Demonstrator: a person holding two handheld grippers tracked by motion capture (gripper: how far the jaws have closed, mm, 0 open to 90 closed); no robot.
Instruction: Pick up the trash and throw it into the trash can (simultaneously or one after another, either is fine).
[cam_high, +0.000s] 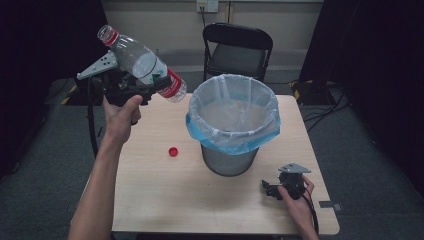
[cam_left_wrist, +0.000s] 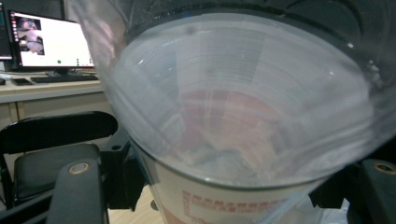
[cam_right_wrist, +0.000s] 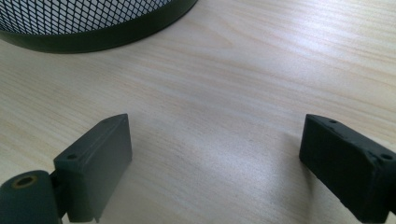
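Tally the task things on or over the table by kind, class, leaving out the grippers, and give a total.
Plastic bottle: 1
Red bottle cap: 1
Mesh waste bin with a blue bag liner: 1
Total: 3

Clamped in the matt black plastic left gripper (cam_high: 150, 86), the clear glossy plastic bottle (cam_high: 142, 63) wears a red-and-white printed label. Right of it, the black wire-mesh metal bin (cam_high: 229, 161) carries a thin, shiny blue-white plastic liner (cam_high: 233, 135). Under the matt black right gripper (cam_right_wrist: 215, 154), the pale wood-grain table (cam_right_wrist: 243, 79) looks smooth and satiny.
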